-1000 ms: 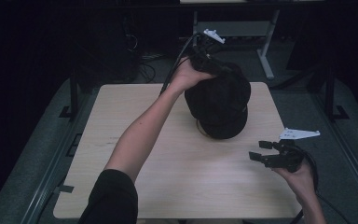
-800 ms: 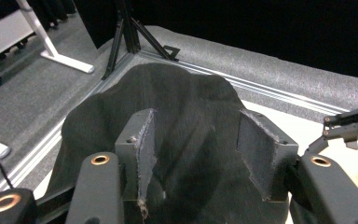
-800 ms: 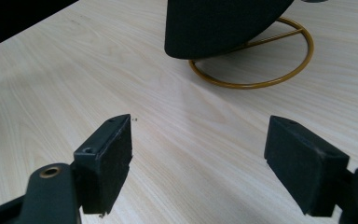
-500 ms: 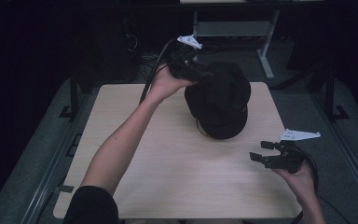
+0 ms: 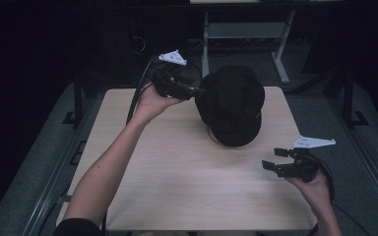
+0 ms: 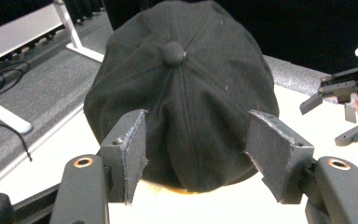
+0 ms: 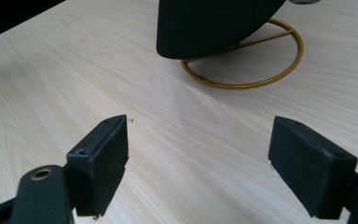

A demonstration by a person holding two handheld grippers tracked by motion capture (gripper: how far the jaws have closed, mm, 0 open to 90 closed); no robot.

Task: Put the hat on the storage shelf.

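Observation:
A black cap (image 5: 232,104) sits on a gold wire stand (image 7: 242,84) toward the back of the pale wooden table (image 5: 177,172). My left gripper (image 5: 197,91) is held at the cap's left side, its tips right at the fabric. In the left gripper view the cap (image 6: 182,93) rises just beyond my left gripper (image 6: 196,154), whose jaws stand open to either side of it. My right gripper (image 5: 273,159) hovers open near the table's front right, holding nothing. In the right gripper view my right gripper (image 7: 198,158) faces bare wood, with the cap's edge (image 7: 205,28) and the stand ring farther off.
A white metal frame (image 5: 246,29) stands on the dark floor beyond the table's far edge, with cables near it. In the left gripper view the right gripper (image 6: 335,107) appears past the cap. Bare tabletop lies in front of and to the left of the cap.
My left hand has swung its gripper from over the top of the cap leftward and down to the cap's left side. The right gripper has stayed put.

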